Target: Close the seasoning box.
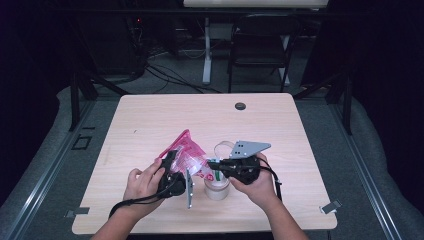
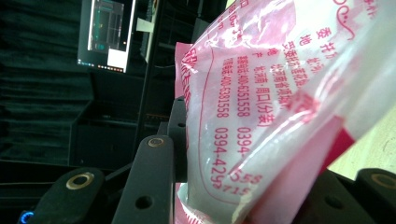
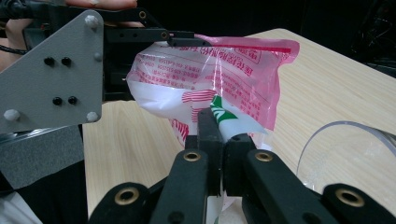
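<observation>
My left fingers point(image 2: 177, 140) clamp the pink bag point(image 1: 187, 150); right fingers point(image 3: 210, 140) pinch its packet point(image 3: 222, 114), half-hidden; the cup point(image 1: 217, 189) sits blocked below.

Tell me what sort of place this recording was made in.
Probably a lab or recording studio: a lone wooden table ringed by dark curtains, cables across the floor, and a lit monitor behind.

Both forearms bare, no sleeves in sight. Left gripper point(image 1: 172, 177): black body, grey three-cornered plate with black screws on edge beside it, black cable trailing back past the wrist. Right gripper point(image 1: 235, 167): black, grey plate flat on top, black cable looped behind the hand. Black link-bar jaws on both, brass-ringed pivots, small screw holes.
</observation>
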